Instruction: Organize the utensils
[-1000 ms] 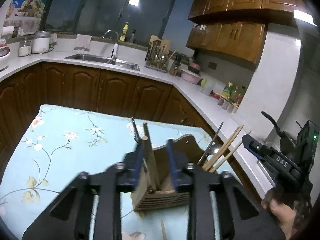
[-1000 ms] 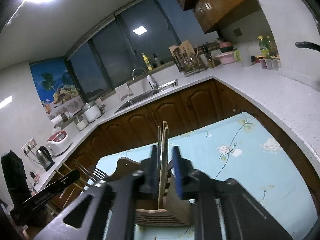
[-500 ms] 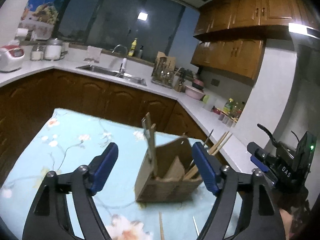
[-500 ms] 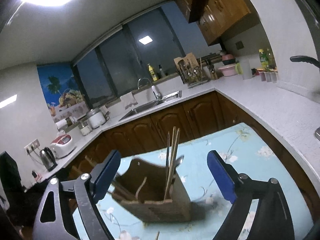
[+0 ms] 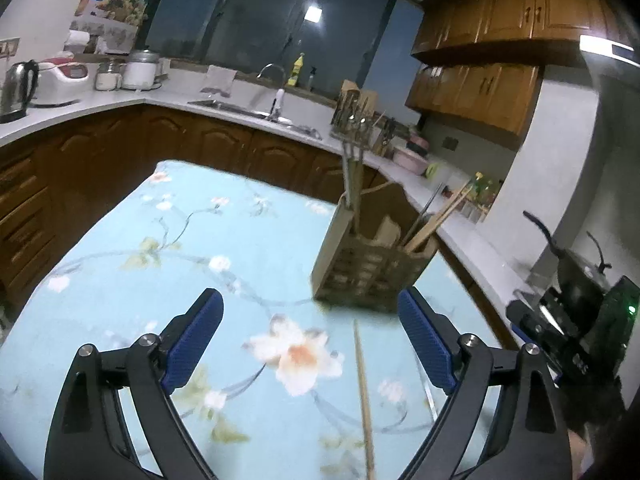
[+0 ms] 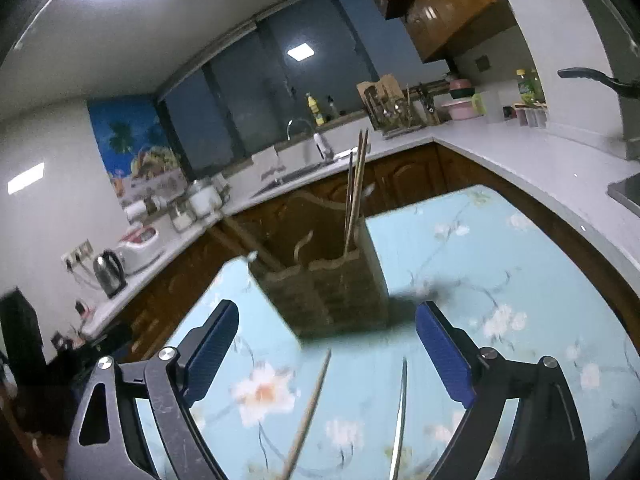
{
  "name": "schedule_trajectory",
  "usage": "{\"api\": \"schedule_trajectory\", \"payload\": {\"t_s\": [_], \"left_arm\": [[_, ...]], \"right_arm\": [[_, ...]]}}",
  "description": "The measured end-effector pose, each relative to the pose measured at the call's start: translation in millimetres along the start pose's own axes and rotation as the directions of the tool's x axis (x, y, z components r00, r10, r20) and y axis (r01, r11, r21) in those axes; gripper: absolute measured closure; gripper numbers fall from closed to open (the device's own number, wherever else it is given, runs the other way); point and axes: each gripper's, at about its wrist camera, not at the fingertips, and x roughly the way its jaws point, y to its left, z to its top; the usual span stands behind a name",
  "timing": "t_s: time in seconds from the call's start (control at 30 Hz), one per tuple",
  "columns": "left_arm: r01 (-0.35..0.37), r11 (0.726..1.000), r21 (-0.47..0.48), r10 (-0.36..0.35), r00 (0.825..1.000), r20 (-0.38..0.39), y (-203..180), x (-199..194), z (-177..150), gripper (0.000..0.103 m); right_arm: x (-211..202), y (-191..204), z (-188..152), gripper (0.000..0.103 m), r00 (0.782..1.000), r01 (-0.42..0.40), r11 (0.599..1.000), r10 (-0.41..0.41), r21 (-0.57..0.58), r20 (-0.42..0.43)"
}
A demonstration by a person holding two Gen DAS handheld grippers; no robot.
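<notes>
Both claws, left (image 5: pixel 310 330) opening, have backed off the holder (image 5: pixel 370 268) (loose chopstick (image 5: pixel 364 396) lies between).

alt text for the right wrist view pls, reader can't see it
The right gripper hangs open and empty over a floral blue tablecloth, its blue pads wide apart in front of a wooden utensil holder with chopsticks standing in it. A loose chopstick and a thin metal utensil lie on the cloth between the fingers. A dim kitchen counter sits behind.

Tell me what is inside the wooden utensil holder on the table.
The wooden utensil holder holds upright chopsticks, forks and leaning wooden sticks. Their lower ends are hidden by its walls, so anything lying low inside cannot be seen.
</notes>
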Motion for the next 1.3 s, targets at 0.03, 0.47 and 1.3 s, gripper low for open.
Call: {"api": "schedule_trajectory", "payload": {"t_s": [0.03,0.47,1.3], "left_arm": [[-0.007,1.0,-0.001,0.007,1.0,0.001,1.9,-3.6,-4.5,0.012],[-0.052,0.997,0.056,0.048,0.996,0.071,10.8,-51.0,-32.7,0.012],[-0.228,0.945,0.233,0.172,0.956,0.239,-5.4,-67.5,-95.3,0.0]], "right_arm": [[-3.3,1.8,-4.2,0.011,1.0,0.006,1.0,-0.006,-0.01,-0.001],[-71.6,28.2,-21.4,0.009,0.981,0.137,0.978,-0.112,-0.155,0.157],[-95.6,19.1,-95.7,0.0,0.938,0.229,0.957,-0.168,-0.179,0.302]]}}
